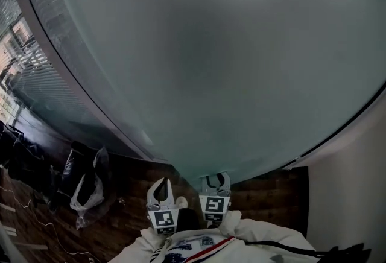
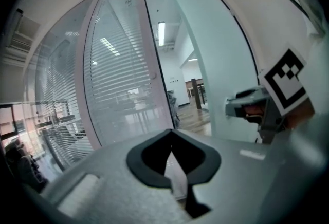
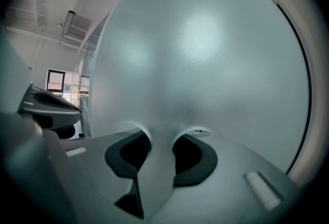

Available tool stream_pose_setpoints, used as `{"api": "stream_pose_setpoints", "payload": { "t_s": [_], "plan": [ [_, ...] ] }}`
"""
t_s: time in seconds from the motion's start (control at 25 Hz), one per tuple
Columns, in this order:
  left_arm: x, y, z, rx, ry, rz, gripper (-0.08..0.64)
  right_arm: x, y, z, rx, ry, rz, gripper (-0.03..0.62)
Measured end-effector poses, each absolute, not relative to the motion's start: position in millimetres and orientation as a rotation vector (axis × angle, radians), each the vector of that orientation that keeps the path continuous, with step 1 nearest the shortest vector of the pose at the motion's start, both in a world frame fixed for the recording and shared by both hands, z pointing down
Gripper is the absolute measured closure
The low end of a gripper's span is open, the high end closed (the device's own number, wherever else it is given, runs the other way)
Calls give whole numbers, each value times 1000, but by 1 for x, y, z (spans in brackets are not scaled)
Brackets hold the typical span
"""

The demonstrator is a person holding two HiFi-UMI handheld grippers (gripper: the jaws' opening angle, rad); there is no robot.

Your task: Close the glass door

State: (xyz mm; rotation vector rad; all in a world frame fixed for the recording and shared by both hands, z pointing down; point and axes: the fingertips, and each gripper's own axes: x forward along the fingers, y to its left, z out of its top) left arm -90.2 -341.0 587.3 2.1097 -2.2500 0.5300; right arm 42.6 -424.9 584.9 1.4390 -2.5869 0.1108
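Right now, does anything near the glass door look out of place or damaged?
The glass door looks undamaged. One oddity: a crumpled plastic bag lies loose on the wooden floor at the head view's left.

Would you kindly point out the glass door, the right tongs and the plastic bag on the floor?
glass door (image 1: pixel 241 44), head view, middle of the frosted pane.
right tongs (image 1: pixel 215 180), head view, midway between the two tips.
plastic bag (image 1: pixel 83 198), head view, its pale crumpled middle.
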Motion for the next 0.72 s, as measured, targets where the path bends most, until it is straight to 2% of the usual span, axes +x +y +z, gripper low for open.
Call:
{"api": "stream_pose_setpoints", "payload": {
  "t_s": [0.72],
  "plan": [
    [-141, -454, 593, 2419, -1952, 434, 558, 38, -471, 595, 1600, -2491, 168, 474]
  ]
}}
